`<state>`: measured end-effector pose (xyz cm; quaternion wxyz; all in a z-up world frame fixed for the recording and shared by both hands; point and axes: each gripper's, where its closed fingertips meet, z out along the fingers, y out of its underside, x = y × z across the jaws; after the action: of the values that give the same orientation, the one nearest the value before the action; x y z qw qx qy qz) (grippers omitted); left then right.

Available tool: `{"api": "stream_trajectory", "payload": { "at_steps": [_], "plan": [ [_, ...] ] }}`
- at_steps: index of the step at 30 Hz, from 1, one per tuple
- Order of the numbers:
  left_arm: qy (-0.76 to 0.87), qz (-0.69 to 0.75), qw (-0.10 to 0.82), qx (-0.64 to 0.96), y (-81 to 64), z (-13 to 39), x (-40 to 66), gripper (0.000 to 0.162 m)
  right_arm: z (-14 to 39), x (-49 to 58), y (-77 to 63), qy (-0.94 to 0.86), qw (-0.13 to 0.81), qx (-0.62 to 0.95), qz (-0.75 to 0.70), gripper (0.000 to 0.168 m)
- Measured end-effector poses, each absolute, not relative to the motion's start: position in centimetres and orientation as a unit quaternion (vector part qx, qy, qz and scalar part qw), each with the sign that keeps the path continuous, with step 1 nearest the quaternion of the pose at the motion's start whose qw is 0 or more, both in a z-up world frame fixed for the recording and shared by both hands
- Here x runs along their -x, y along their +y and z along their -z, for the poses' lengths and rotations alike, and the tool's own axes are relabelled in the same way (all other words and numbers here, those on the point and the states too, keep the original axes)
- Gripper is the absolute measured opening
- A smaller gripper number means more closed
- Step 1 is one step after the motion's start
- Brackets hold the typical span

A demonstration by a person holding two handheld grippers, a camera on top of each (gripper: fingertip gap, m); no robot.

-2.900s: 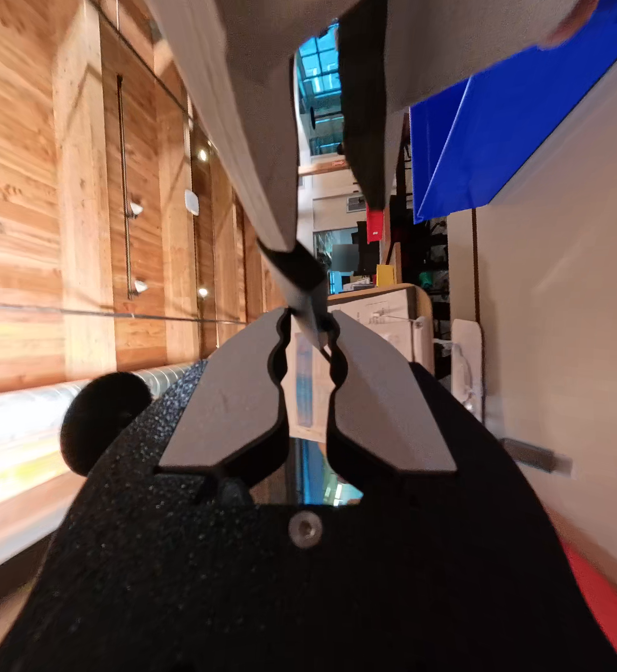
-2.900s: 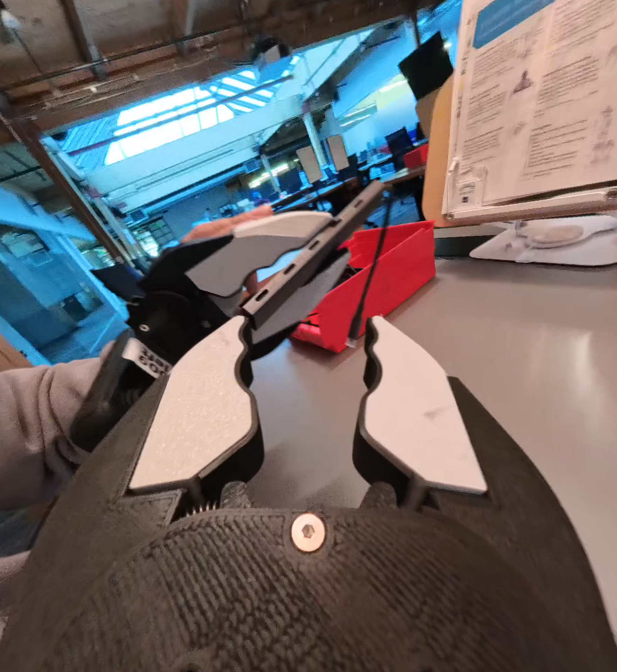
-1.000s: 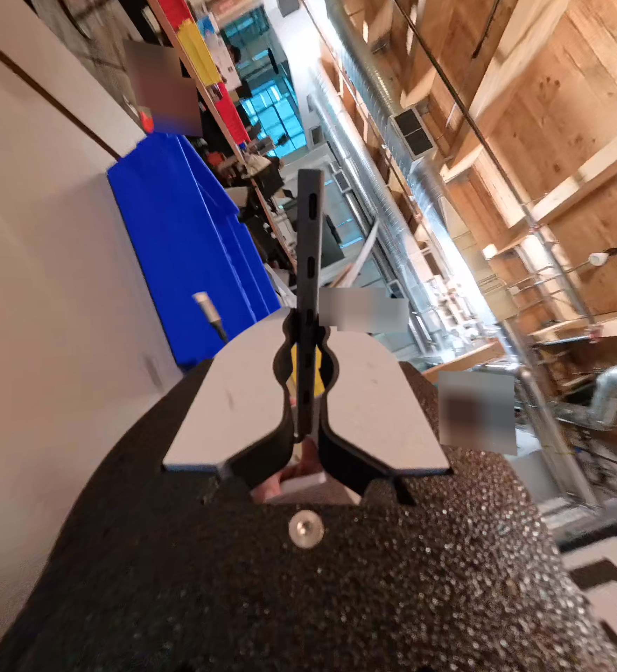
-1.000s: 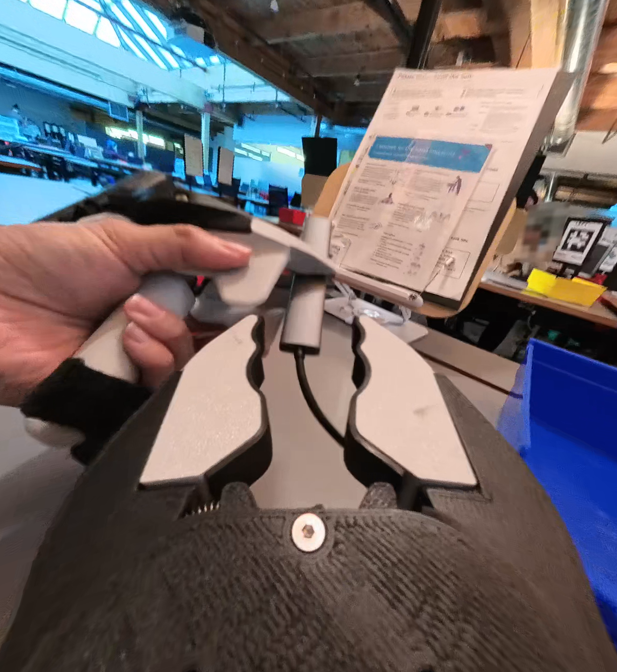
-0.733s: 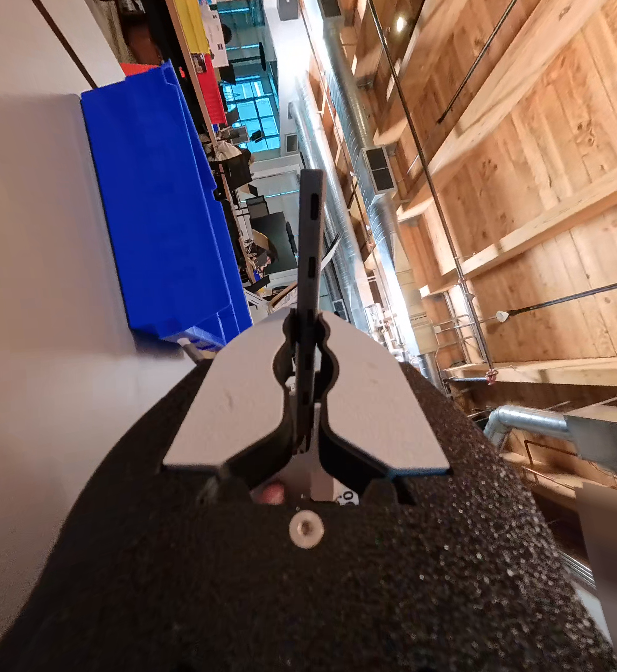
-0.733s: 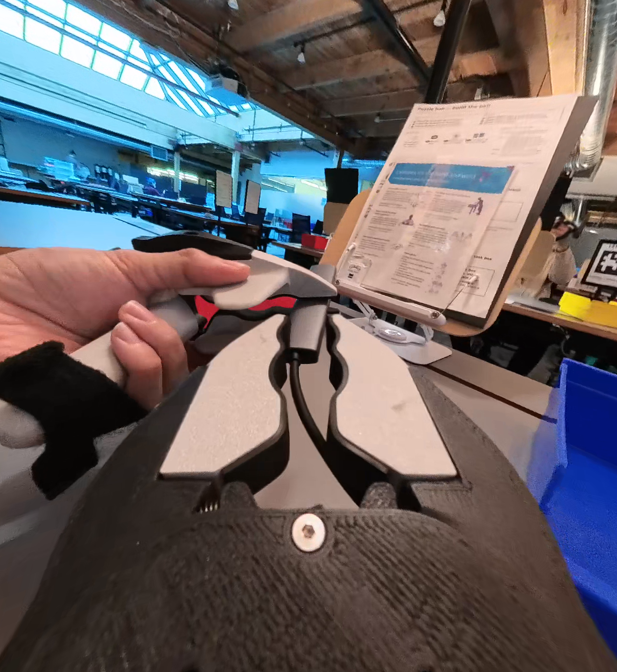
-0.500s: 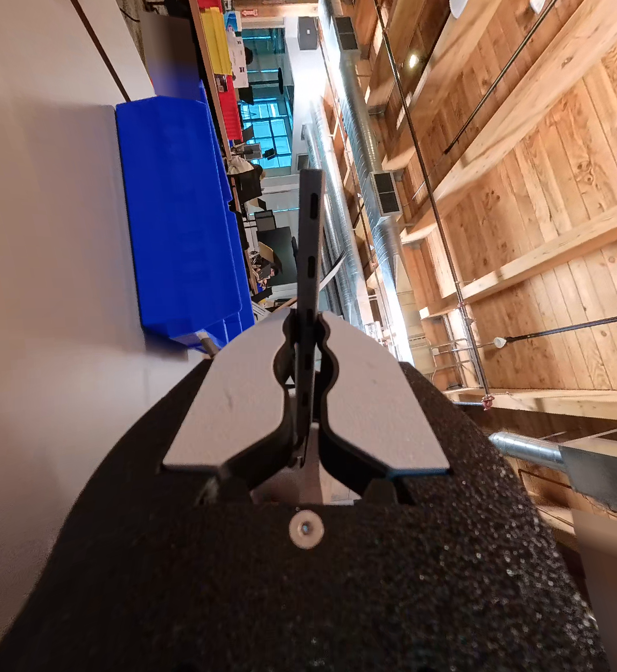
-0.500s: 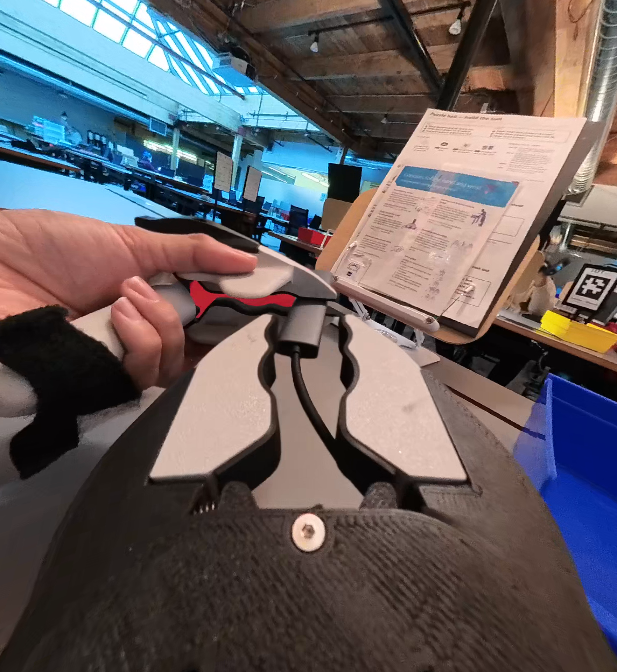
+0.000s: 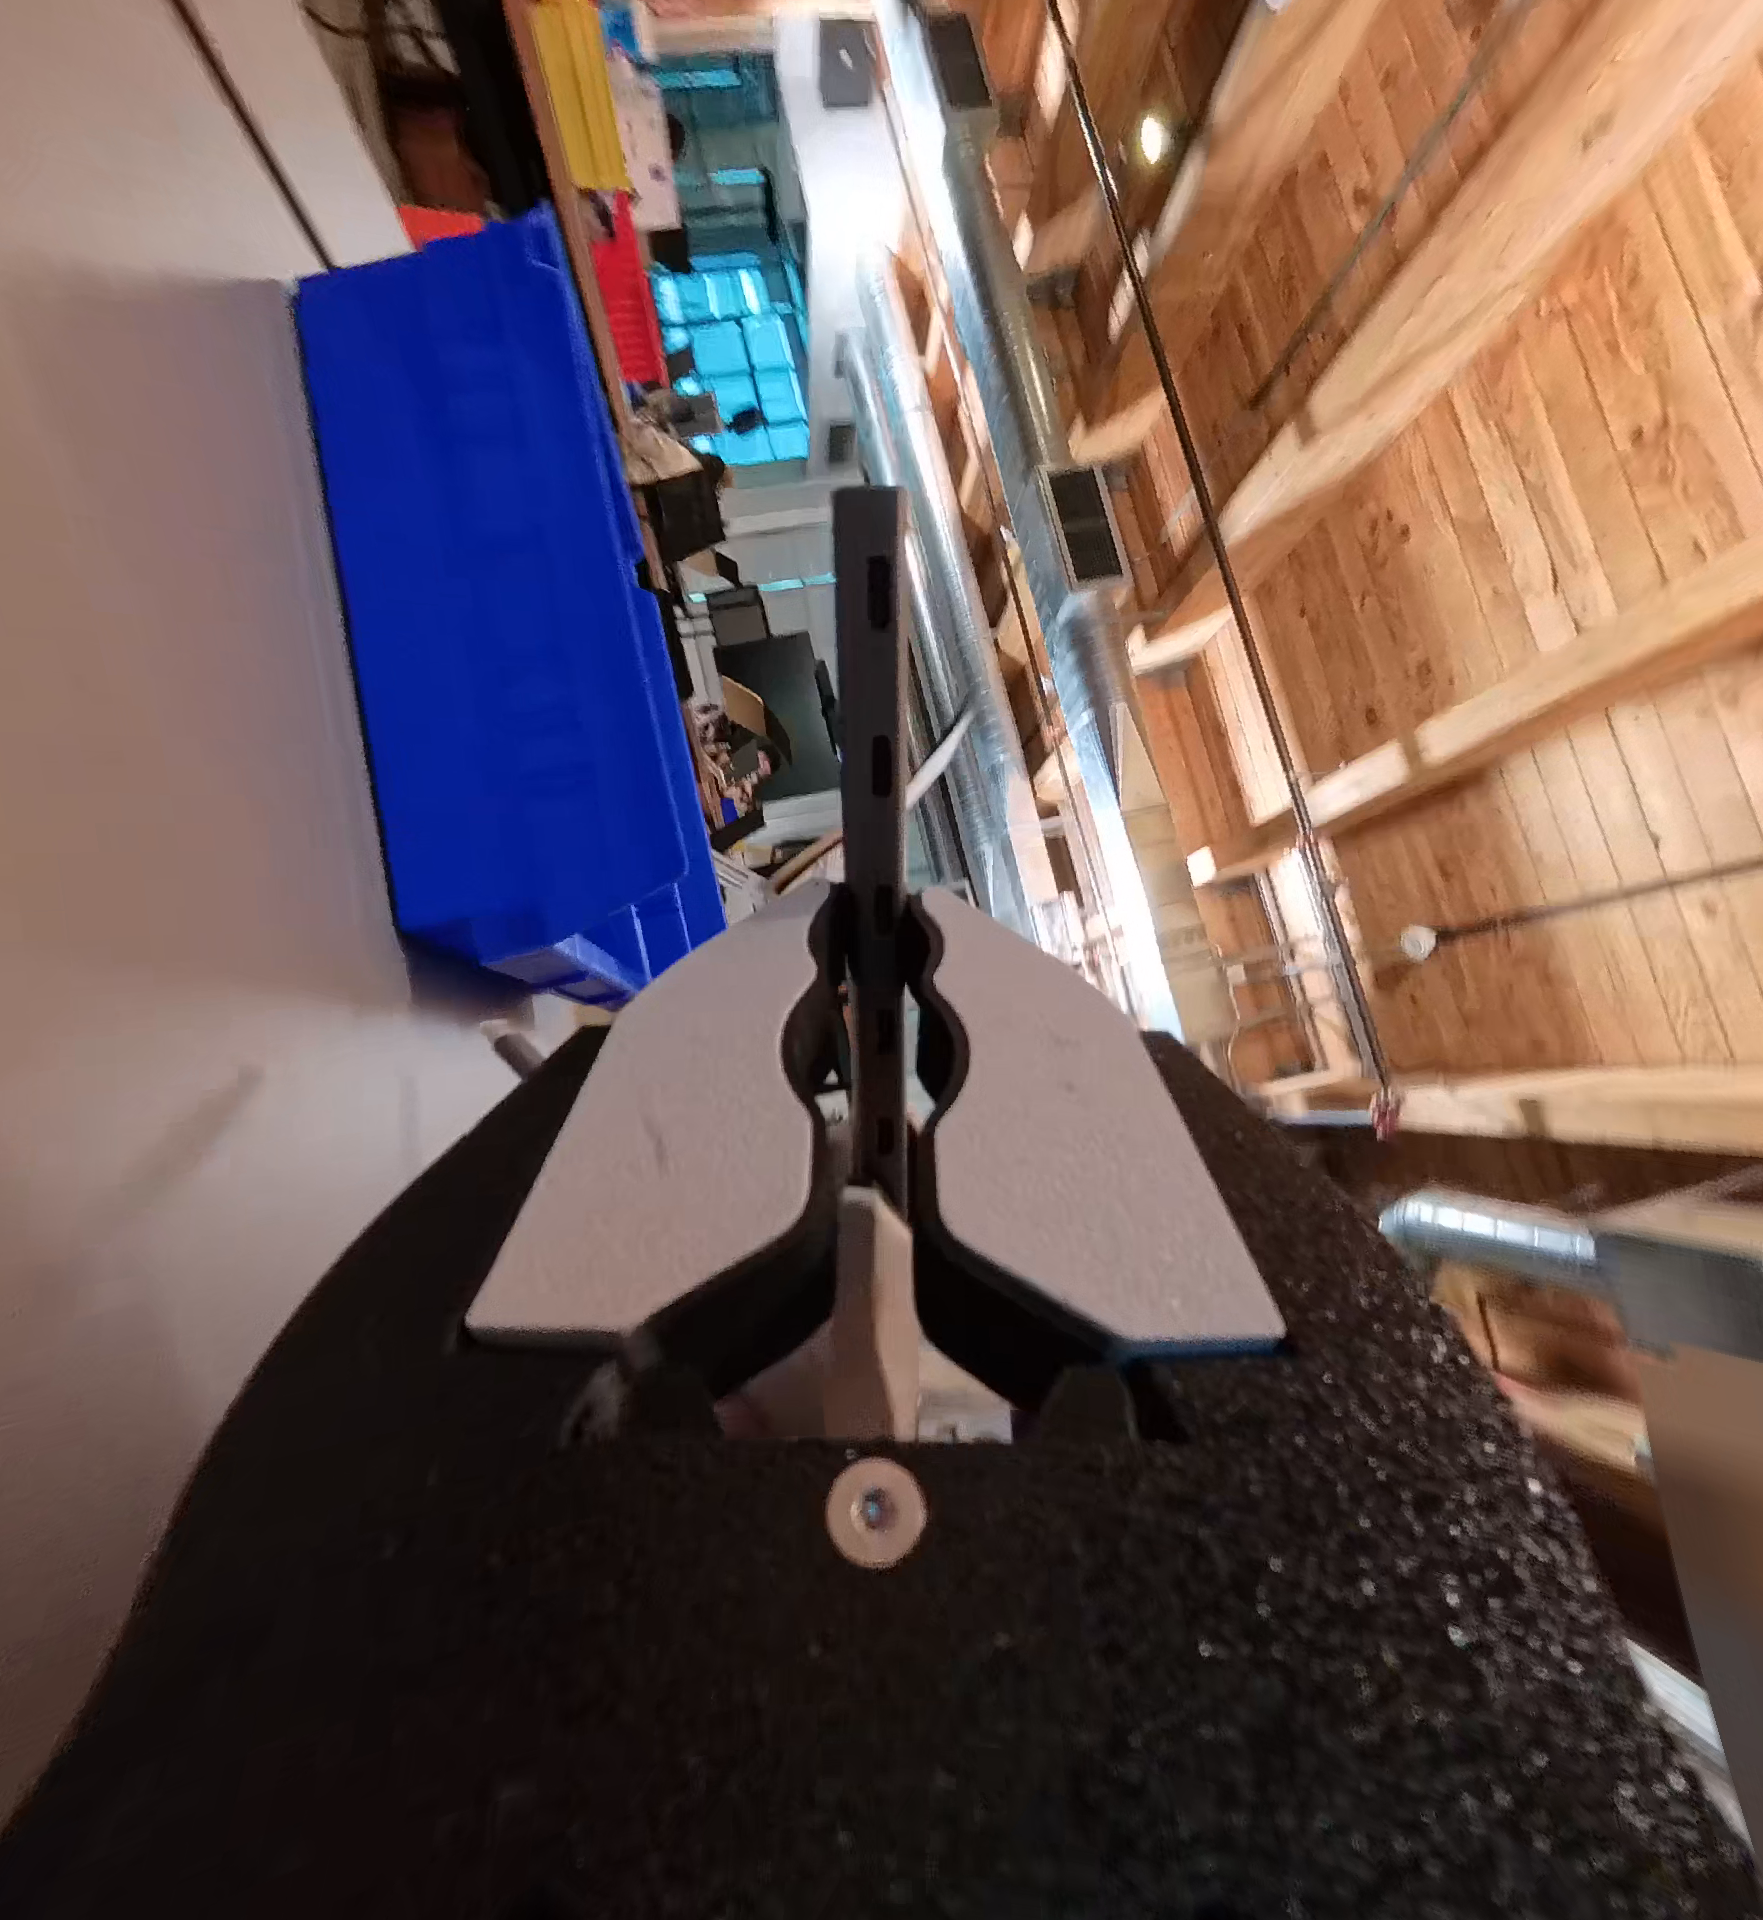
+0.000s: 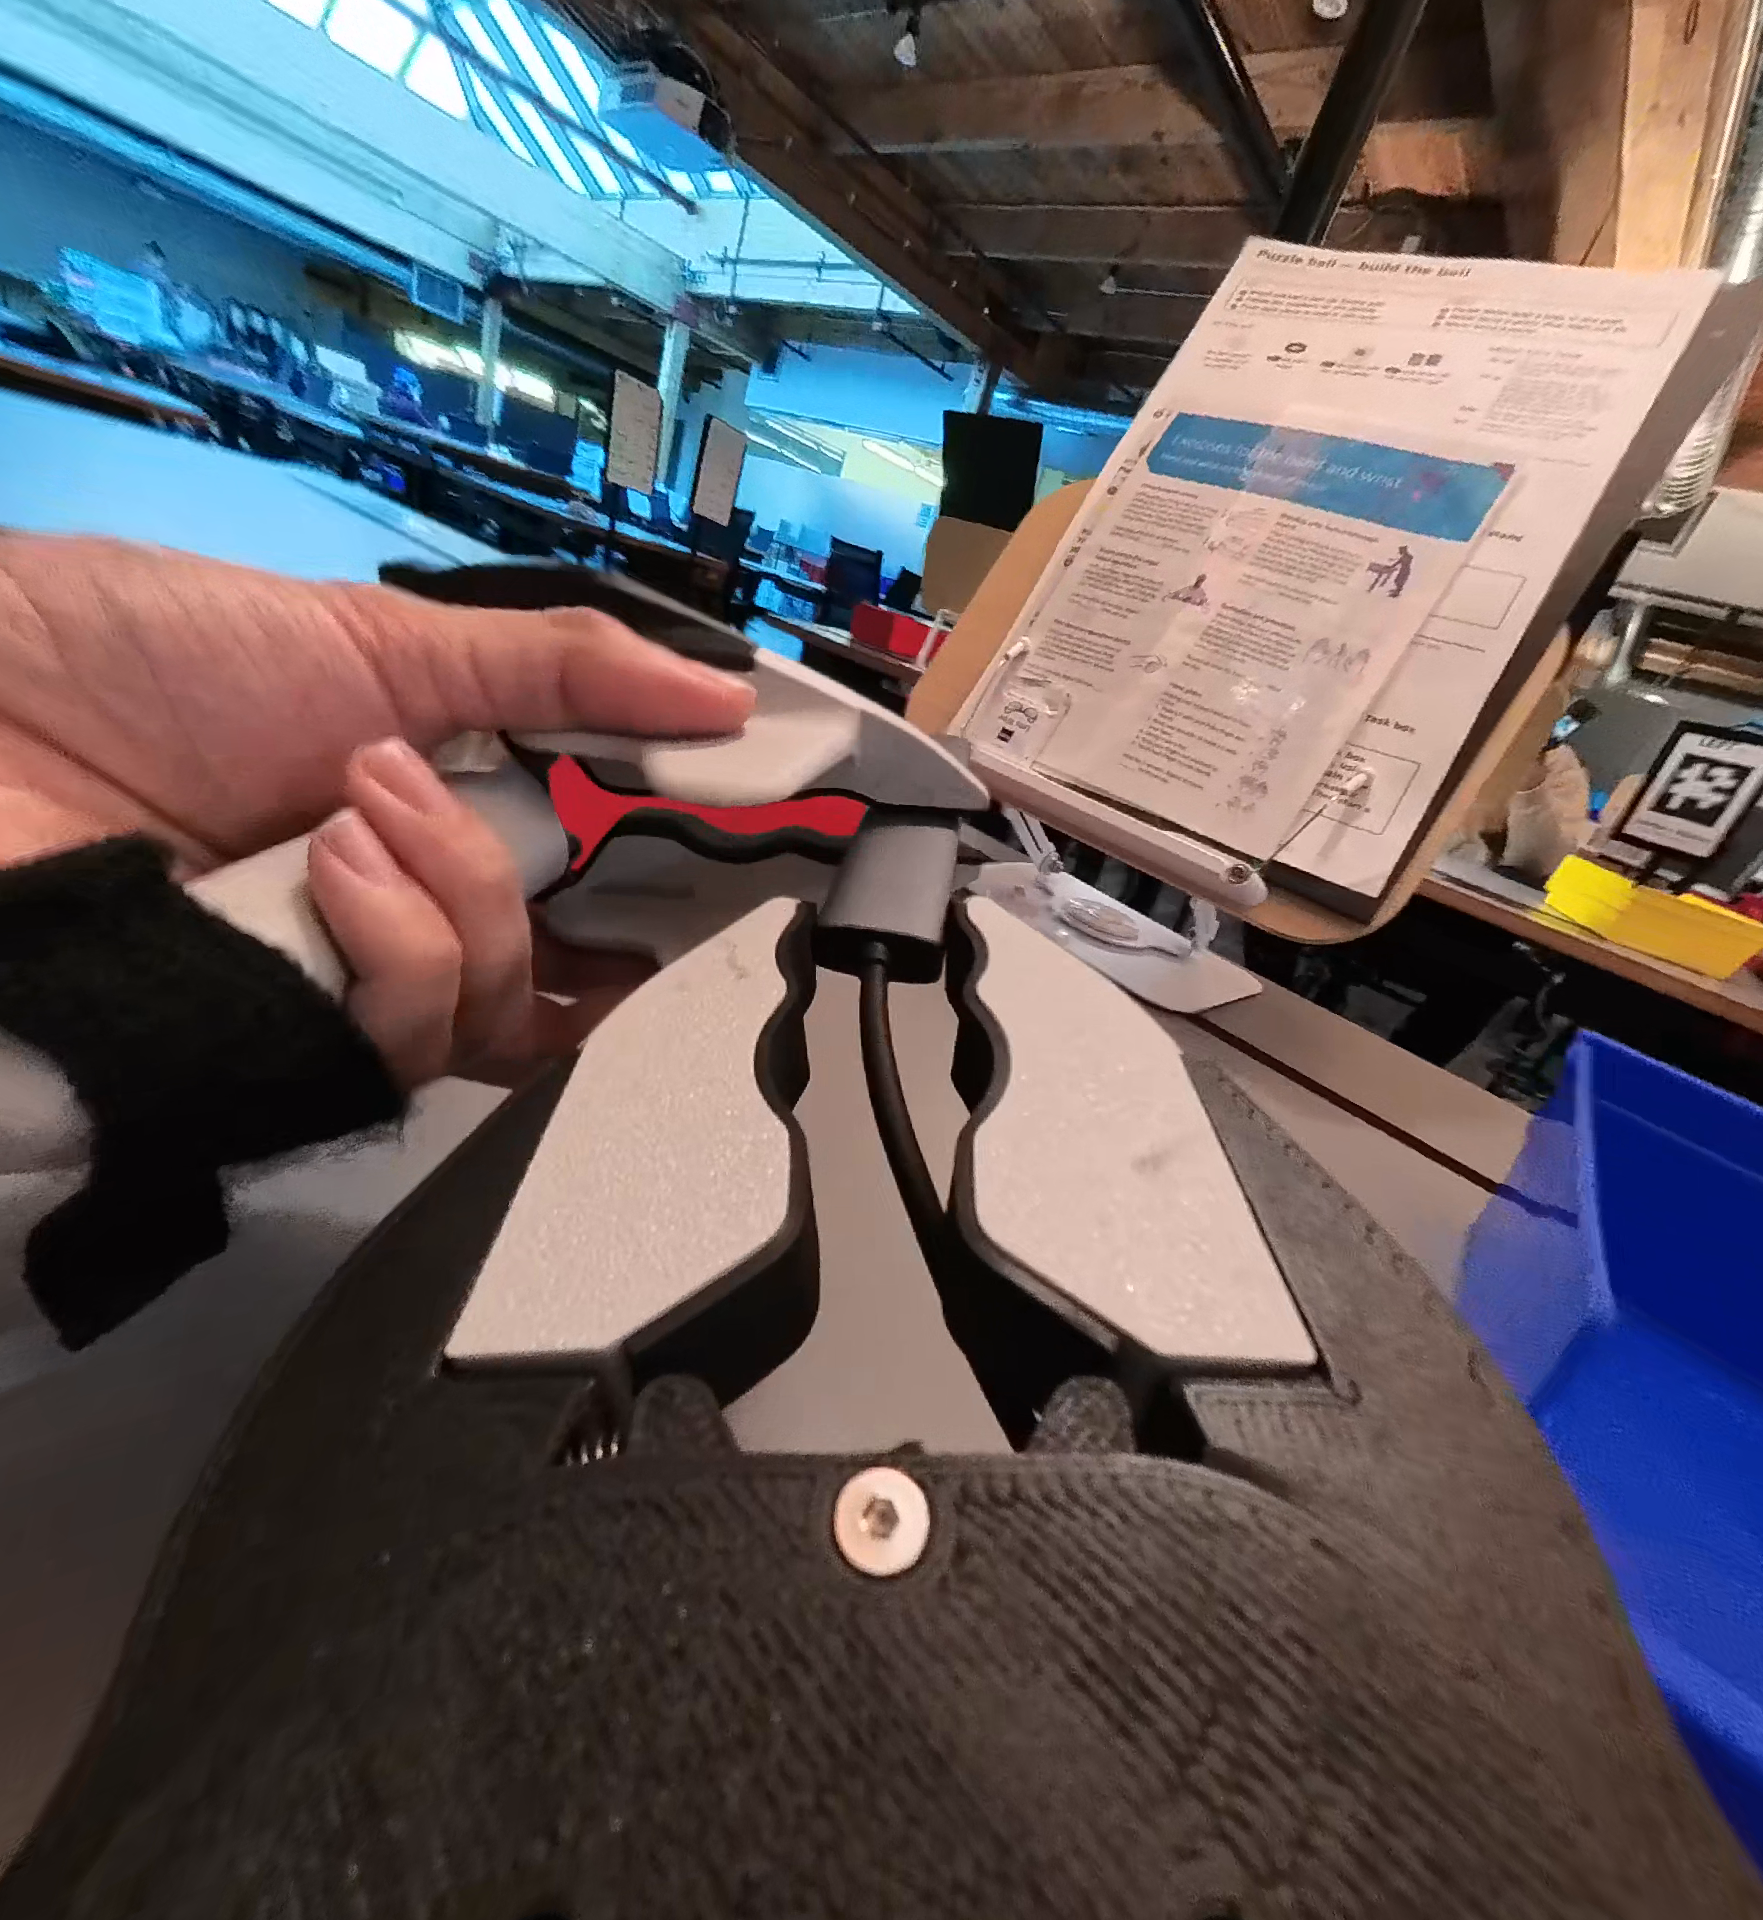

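Our left gripper [image 9: 872,914] is clamped on a slim dark grey hub [image 9: 872,727], held edge-on. Our right gripper [image 10: 882,914] pinches a grey cable plug [image 10: 892,894] at the hub's end, near a blue bin [image 10: 1708,1351].

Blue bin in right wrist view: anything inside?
The blue bin shows only bare blue wall and floor. The right claw body covers its near-left part; the rest is out of frame.
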<state>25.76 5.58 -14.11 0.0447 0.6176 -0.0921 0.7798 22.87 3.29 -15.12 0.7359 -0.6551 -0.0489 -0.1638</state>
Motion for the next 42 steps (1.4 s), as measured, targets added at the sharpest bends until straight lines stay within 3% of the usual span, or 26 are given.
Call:
{"api": "stream_trajectory", "payload": {
  "at_steps": [3, 5, 7, 10, 12, 16, 18, 20, 22, 24, 34, 36, 38, 42],
  "plan": [
    [-0.156, -0.788, 0.034, -0.594, 5.3, 13.7, -25.3, 0.015, 14.5, -23.2, 2.8, -0.023, 0.757, 0.647, 0.085, 0.024],
    [-0.204, -0.776, 0.007, -0.597, 5.8, 13.9, -24.8, 0.038, 13.8, -24.4, 1.9, 0.024, 0.778, 0.626, 0.040, 0.024],
    [-0.279, -0.750, -0.041, -0.598, 6.1, 14.1, -24.1, 0.044, 13.2, -25.2, 1.2, 0.049, 0.791, 0.609, -0.017, 0.023],
    [-0.462, -0.644, -0.236, -0.563, 7.4, 14.1, -22.9, 0.065, 12.9, -25.0, 0.6, 0.033, 0.784, 0.614, -0.083, 0.023],
    [-0.559, -0.551, -0.374, -0.493, 8.4, 12.7, -22.2, 0.071, 12.8, -24.8, 0.4, 0.016, 0.775, 0.627, -0.079, 0.023],
    [-0.703, -0.343, -0.531, -0.326, 9.4, 10.9, -21.9, 0.068, 12.9, -24.2, 0.9, 0.011, 0.762, 0.642, -0.081, 0.023],
    [-0.739, -0.202, -0.600, -0.229, 10.1, 10.9, -22.2, 0.055, 13.1, -23.5, 1.5, 0.019, 0.753, 0.649, -0.107, 0.023],
    [-0.769, -0.098, -0.618, -0.131, 9.6, 12.5, -22.5, 0.050, 13.2, -23.3, 2.1, 0.040, 0.749, 0.651, -0.118, 0.023],
    [-0.777, -0.044, -0.622, -0.085, 9.2, 14.3, -22.9, 0.037, 13.3, -22.7, 2.5, 0.042, 0.744, 0.654, -0.131, 0.023],
    [-0.742, -0.001, -0.668, -0.058, 9.1, 14.1, -23.2, 0.011, 13.9, -22.3, 2.8, 0.032, 0.730, 0.672, -0.120, 0.023],
    [-0.711, 0.020, -0.700, -0.059, 8.8, 14.3, -23.6, 0.009, 13.9, -22.3, 2.8, 0.002, 0.739, 0.673, -0.038, 0.024],
    [-0.718, 0.031, -0.694, -0.046, 8.3, 14.4, -23.7, 0.009, 13.6, -22.4, 3.1, 0.013, 0.747, 0.664, -0.024, 0.032],
    [-0.715, 0.042, -0.696, -0.045, 8.1, 14.3, -23.8, 0.009, 13.8, -22.1, 3.3, 0.011, 0.744, 0.668, -0.021, 0.018],
    [-0.712, 0.041, -0.696, -0.081, 8.3, 14.2, -24.0, 0.009, 13.7, -23.1, 3.2, 0.043, 0.748, 0.662, 0.012, 0.023]
  ]
}}
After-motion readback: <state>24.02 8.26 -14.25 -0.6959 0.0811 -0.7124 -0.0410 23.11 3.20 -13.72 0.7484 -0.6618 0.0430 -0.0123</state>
